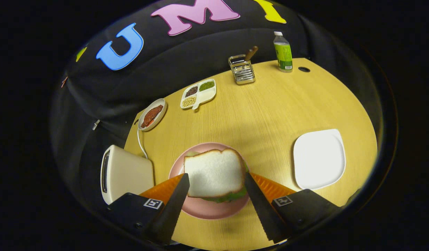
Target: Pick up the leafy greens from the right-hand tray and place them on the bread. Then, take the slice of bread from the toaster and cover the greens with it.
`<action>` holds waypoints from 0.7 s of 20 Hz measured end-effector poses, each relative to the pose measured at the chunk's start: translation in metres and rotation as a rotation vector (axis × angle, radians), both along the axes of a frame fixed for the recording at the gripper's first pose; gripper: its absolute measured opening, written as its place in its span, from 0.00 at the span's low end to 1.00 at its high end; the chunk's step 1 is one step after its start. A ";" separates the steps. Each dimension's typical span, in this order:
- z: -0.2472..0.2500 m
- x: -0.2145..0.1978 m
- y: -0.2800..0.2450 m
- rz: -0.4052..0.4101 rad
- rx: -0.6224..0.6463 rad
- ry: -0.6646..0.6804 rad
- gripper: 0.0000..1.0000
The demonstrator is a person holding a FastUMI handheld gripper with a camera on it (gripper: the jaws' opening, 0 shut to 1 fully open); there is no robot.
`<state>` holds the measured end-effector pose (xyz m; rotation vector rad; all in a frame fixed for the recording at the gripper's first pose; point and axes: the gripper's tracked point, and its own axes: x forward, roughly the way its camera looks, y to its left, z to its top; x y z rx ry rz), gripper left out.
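- Near the front of the wooden table point(270, 111): pink plate point(204, 209) carrying a sandwich, with a white slice of bread point(214, 172) on top.
- Under that slice: leafy greens point(228, 197) peeking out along the near edge (a thin green fringe, also a sliver at the far left corner).
- Around the slice: gripper point(216, 183) with fingers spread apart, left fingertip point(181, 186) at the slice's left edge, right fingertip point(251, 184) at its right edge.
- Cannot tell whether either finger actually presses the bread; tips sit right at its sides, jaws wide.
- Left of the plate, just beside it: cream toaster point(125, 174), slot turned to the left, white cord point(141, 141) running from its far side toward the back of the table.
- Right of the plate, well apart: white square tray point(319, 158), bare on top.
- Farther back on the left: small oval dish point(152, 114) holding something reddish-brown (too small to identify).
- Just right of that dish: white divided tray point(198, 93) with dark, green and pale fillings in three compartments, one compartment white.
- Far side of the table: wire rack point(241, 69) with a brown-handled utensil standing in it.
- Right of the rack: bottle point(283, 52) with a green label and white cap, upright near the far edge.
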<state>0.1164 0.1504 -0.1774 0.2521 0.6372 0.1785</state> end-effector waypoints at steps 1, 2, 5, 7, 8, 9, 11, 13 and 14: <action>0.012 -0.001 -0.005 -0.008 -0.026 -0.040 0.99; 0.025 -0.003 -0.008 -0.009 -0.045 -0.078 0.98; 0.072 -0.011 -0.018 -0.015 -0.093 -0.184 0.98; 0.108 -0.016 -0.027 -0.028 -0.122 -0.268 0.99; 0.126 -0.021 -0.032 -0.035 -0.134 -0.312 0.99; 0.144 -0.027 -0.037 -0.042 -0.145 -0.355 0.99; 0.179 -0.037 -0.050 -0.062 -0.165 -0.439 0.98; 0.210 -0.048 -0.064 -0.086 -0.172 -0.517 0.98; 0.224 -0.053 -0.073 -0.104 -0.178 -0.551 0.98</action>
